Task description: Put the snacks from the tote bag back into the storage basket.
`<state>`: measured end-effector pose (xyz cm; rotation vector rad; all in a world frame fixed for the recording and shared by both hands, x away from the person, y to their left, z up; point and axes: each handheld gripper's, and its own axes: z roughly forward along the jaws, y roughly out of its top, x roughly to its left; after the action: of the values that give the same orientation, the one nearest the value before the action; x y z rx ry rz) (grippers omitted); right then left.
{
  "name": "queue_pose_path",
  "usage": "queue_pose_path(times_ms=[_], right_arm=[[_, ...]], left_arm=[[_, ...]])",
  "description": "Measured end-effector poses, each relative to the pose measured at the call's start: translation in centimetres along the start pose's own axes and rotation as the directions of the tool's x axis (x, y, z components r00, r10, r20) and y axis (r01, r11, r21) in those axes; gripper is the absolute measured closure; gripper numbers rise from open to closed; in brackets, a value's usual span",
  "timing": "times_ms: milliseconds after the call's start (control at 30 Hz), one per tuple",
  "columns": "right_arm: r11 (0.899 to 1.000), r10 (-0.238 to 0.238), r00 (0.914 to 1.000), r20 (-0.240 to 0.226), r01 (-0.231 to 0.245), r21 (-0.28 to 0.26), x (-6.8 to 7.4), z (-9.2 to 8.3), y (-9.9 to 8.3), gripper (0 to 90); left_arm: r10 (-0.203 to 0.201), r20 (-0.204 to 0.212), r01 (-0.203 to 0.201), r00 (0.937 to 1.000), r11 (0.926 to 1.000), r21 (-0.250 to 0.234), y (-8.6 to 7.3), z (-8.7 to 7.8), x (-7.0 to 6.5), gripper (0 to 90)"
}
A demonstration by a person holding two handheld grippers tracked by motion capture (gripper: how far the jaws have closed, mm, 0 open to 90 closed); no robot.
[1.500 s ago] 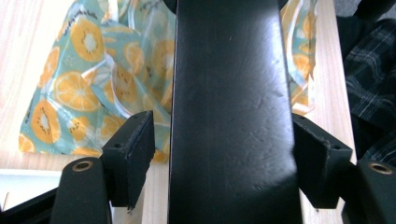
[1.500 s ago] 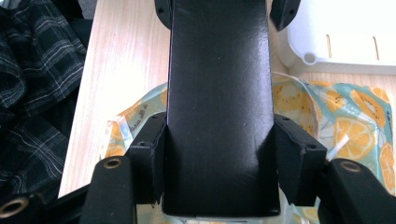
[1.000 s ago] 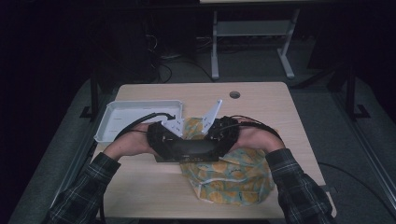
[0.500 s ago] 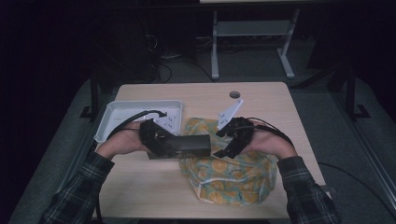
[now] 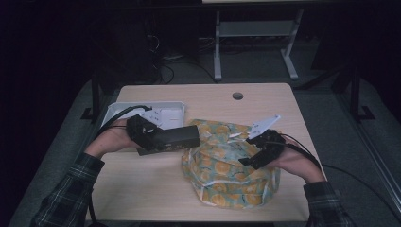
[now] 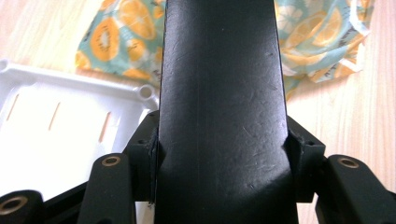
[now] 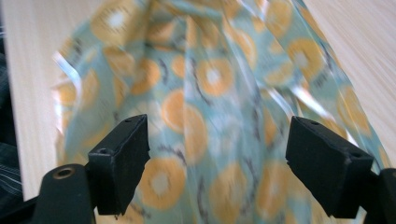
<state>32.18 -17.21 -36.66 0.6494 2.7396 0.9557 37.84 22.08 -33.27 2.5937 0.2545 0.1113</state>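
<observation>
A long black box (image 5: 178, 136) is held level over the table's left half, its far end over the edge of the orange-print bag (image 5: 227, 177). My left gripper (image 5: 163, 138) is shut on it. In the left gripper view the box (image 6: 219, 93) sits between both pads of my left gripper (image 6: 222, 144). My right gripper (image 5: 247, 160) hangs low over the bag's right part. In the right gripper view my right gripper (image 7: 217, 161) is open; its jaws have just been opening, with nothing between them and the bag (image 7: 210, 70) behind.
A white slotted tray (image 5: 142, 107) sits at the table's left, behind the left hand; its corner (image 6: 28, 79) lies just past the box. The wooden table (image 5: 142, 189) has a cable hole (image 5: 237, 96) at the back. Cables trail from both grippers.
The right gripper let go of the black box, opened, and moved right and down over the bag. The left gripper carried the box left, toward the tray.
</observation>
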Motion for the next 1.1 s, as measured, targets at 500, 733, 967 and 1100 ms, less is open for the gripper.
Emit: queue_pose_path(times_ms=[500, 733, 967, 1100], right_arm=[[0.982, 0.187, 0.9732, 0.134, -0.180, -0.058, 0.6, -2.9, -8.2, 18.1], [0.968, 0.249, 0.9565, 0.152, -0.242, -0.063, 1.2, -3.3, -10.6, 17.3], [0.960, 0.279, 0.9468, 0.160, -0.274, -0.052, 1.5, -3.4, -11.8, 17.0], [0.959, 0.284, 0.9438, 0.169, -0.279, -0.054, 1.8, -3.5, -11.9, 17.0]], left_arm=[[-0.082, -0.081, 0.084, 0.9933, 0.9963, 0.016, -2.7, -1.9, 3.5, 41.8], [-0.126, -0.099, 0.125, 0.9870, 0.9919, -0.023, -3.9, -2.1, 5.2, 41.9], [-0.187, -0.124, 0.186, 0.9746, 0.9824, -0.020, -5.5, -1.3, 7.4, 41.9], [-0.197, -0.137, 0.199, 0.9708, 0.9799, 0.002, -6.3, -0.6, 8.6, 41.9]])
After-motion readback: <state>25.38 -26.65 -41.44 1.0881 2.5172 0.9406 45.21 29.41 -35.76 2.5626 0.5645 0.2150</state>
